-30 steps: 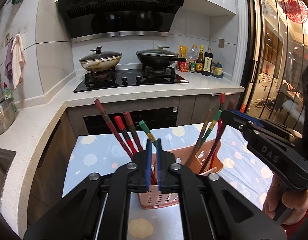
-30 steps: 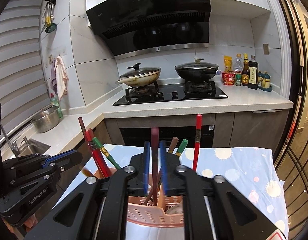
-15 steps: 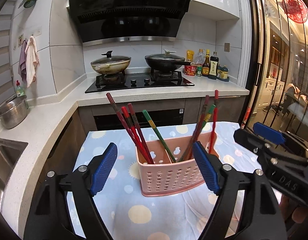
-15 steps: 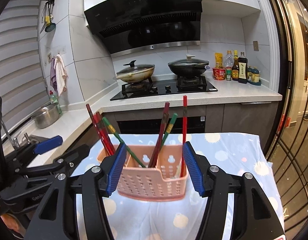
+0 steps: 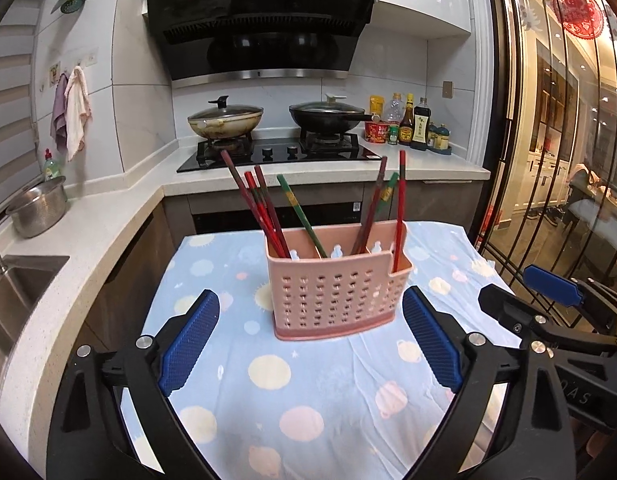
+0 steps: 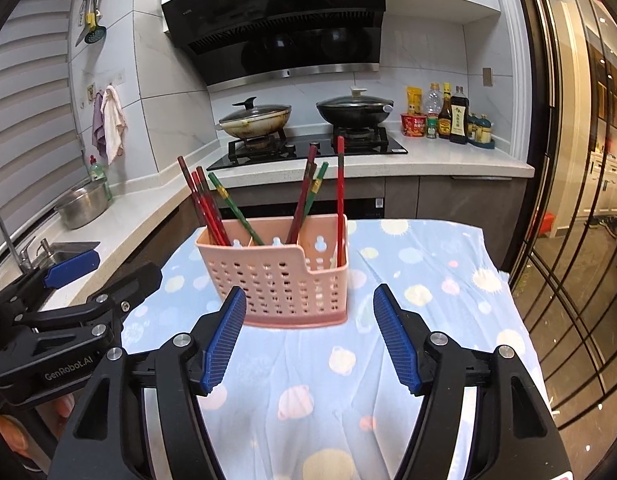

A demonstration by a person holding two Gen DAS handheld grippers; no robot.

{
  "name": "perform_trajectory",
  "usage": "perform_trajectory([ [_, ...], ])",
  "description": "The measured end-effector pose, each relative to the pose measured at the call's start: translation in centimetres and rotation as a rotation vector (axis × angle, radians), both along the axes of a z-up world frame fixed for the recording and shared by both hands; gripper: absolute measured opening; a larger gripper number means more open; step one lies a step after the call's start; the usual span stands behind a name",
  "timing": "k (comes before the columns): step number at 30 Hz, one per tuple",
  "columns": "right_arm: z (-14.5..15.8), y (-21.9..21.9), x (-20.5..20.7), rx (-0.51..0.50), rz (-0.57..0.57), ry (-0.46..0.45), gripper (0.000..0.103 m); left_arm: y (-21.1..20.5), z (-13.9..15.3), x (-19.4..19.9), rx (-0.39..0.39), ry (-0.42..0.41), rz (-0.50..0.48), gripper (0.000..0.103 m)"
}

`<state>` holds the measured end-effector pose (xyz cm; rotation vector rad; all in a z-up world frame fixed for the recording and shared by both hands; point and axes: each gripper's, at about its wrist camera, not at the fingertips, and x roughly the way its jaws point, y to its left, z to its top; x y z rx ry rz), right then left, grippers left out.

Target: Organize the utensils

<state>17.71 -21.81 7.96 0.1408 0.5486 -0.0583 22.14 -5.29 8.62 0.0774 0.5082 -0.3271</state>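
Both grippers, left [image 5: 310,340] and right [image 6: 308,336], opening, nothing between jaws. Pink caddy [image 5: 334,286] mid-table toward the far edge, chopsticks [image 6: 206,204] already inside. Sorting seemingly done; next, probably just withdrawing.

left gripper [image 5: 310,338] and right gripper [image 6: 310,338] angle downward side by side, fingers opening, nothing between them.

Left gripper [image 5: 310,342] and right gripper [image 6: 310,340] released chopsticks [image 5: 268,208], retreated, opening
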Motion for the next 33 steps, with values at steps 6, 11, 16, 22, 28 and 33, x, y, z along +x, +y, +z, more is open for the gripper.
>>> perform_trajectory([
  [6,-1.4,-0.1,-2.2,0.011,-0.023,0.030,0.069,0.9,-1.9,-2.0,-0.009,0.045,0.010,0.091],
  [11,-3.1,-0.2,-3.6,0.000,-0.036,0.076,0.069,1.4,-3.5,-3.2,-0.014,0.087,0.021,0.092],
  [16,-4.6,0.0,-4.6,-0.024,-0.046,0.117,0.070,1.6,-4.9,-4.1,-0.012,0.123,0.029,0.095],
  [22,-6.1,0.3,-5.0,-0.018,-0.030,0.158,0.075,1.3,-6.2,-4.6,0.025,0.144,0.040,0.096],
  [28,-7.2,0.5,-5.3,-0.027,-0.026,0.179,0.085,1.1,-7.2,-4.6,0.037,0.182,0.041,0.096],
  [33,-7.8,0.3,-5.2,-0.014,-0.019,0.200,0.088,1.0,-7.8,-4.7,0.060,0.188,0.057,0.096],
])
